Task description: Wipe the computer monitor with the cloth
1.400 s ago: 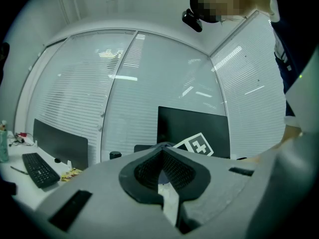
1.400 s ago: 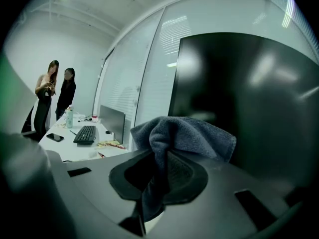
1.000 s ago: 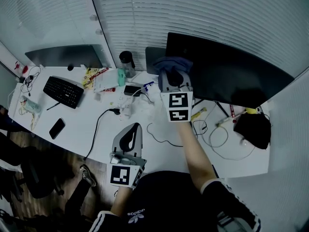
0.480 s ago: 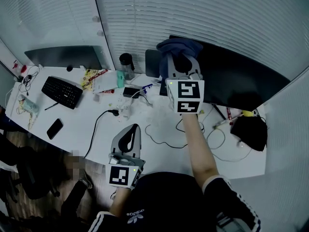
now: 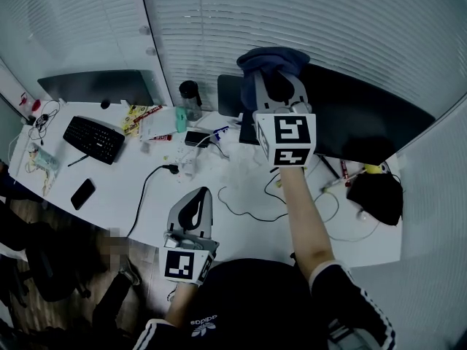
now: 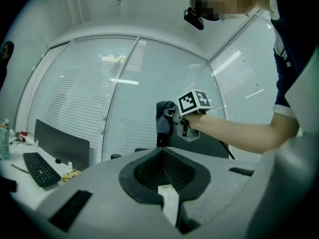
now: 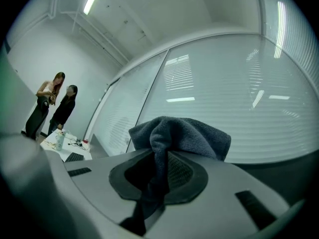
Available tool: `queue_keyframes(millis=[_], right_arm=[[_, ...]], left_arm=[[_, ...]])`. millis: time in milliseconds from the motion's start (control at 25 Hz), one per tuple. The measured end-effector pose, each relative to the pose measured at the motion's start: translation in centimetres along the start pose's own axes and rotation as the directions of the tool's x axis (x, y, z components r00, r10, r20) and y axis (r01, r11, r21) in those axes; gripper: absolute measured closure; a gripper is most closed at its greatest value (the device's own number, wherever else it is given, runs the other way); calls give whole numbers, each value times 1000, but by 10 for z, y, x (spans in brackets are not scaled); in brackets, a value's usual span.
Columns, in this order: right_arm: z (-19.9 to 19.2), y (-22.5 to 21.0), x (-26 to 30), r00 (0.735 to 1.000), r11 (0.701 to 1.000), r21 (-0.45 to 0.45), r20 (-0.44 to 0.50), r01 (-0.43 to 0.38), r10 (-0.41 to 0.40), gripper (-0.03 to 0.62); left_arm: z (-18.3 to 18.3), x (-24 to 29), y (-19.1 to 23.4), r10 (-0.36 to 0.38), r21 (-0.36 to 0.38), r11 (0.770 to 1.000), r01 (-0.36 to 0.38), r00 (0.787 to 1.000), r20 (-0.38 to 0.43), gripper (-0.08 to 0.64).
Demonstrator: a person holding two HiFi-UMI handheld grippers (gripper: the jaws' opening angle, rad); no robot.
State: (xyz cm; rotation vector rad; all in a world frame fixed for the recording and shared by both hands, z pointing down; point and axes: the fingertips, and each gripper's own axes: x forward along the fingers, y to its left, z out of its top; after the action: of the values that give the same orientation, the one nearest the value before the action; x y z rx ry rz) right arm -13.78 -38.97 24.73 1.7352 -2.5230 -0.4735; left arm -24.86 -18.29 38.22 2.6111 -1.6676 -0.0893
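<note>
Head view: the cloth (image 5: 273,57) is held at the top left corner of one monitor (image 5: 365,119) by the right gripper (image 5: 271,79). A second monitor (image 5: 95,86), one keyboard (image 5: 95,138) and one phone (image 5: 84,193) lie at the desk's (image 5: 241,228) left end.

Left gripper view: the left gripper (image 6: 162,156) is seen with jaws pressed together, empty.

Right gripper view: the cloth is pinched between the jaws; two people (image 7: 55,106) are seen at far left.

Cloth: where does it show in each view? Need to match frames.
Head view: cloth top centre, at the monitor's upper left corner, above the right gripper.
Left gripper view: cloth at centre, just left of the right gripper's marker cube.
Right gripper view: cloth at centre, pinched in the claw.
Shared landmark: the window blinds behind it in all three.
</note>
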Motion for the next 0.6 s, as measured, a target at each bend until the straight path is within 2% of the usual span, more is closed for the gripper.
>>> queue_keyframes(millis=[280, 600], right_arm=[[18, -24, -74, 999, 1000, 25, 43, 12, -13, 546], [28, -90, -224, 994, 995, 6, 53, 99, -99, 546]], left_arm=[[-2, -3, -30, -50, 14, 999, 50, 999, -3, 555], [0, -12, -118, -154, 27, 988, 153, 988, 13, 555]])
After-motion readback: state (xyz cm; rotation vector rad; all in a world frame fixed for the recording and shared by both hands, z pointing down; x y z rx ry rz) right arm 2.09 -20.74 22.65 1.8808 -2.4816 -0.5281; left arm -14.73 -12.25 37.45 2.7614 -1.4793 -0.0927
